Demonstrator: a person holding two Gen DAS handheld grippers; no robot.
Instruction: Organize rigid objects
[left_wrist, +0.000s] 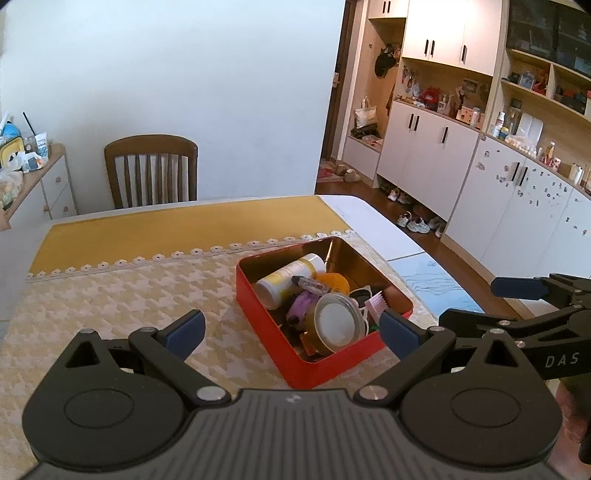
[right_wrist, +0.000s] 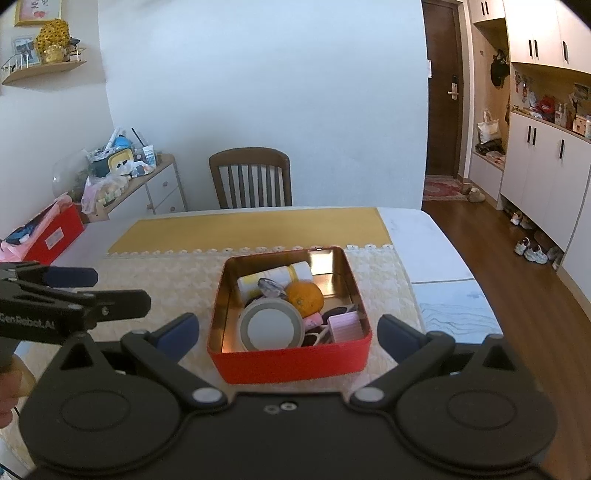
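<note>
A red tin box (left_wrist: 271, 325) (right_wrist: 291, 363) with a gold inside stands on the patterned table mat. It holds a roll of tape (left_wrist: 334, 325) (right_wrist: 271, 328), a white and yellow bottle (left_wrist: 286, 278) (right_wrist: 275, 277), an orange (left_wrist: 334, 282) (right_wrist: 304, 299), a pink comb (right_wrist: 345, 326) and several small items. My left gripper (left_wrist: 291, 330) is open and empty, above the box's near corner. My right gripper (right_wrist: 288, 332) is open and empty, its fingers either side of the box's near wall. Each gripper shows in the other's view, the right one (left_wrist: 476, 302) and the left one (right_wrist: 122, 288), both open.
A wooden chair (left_wrist: 151, 170) (right_wrist: 251, 177) stands at the table's far side. A yellow runner (left_wrist: 166, 232) crosses the far part of the table. A low cabinet with clutter (right_wrist: 122, 170) and a red box (right_wrist: 48, 236) are at the left. White cupboards (left_wrist: 498, 192) line the right wall.
</note>
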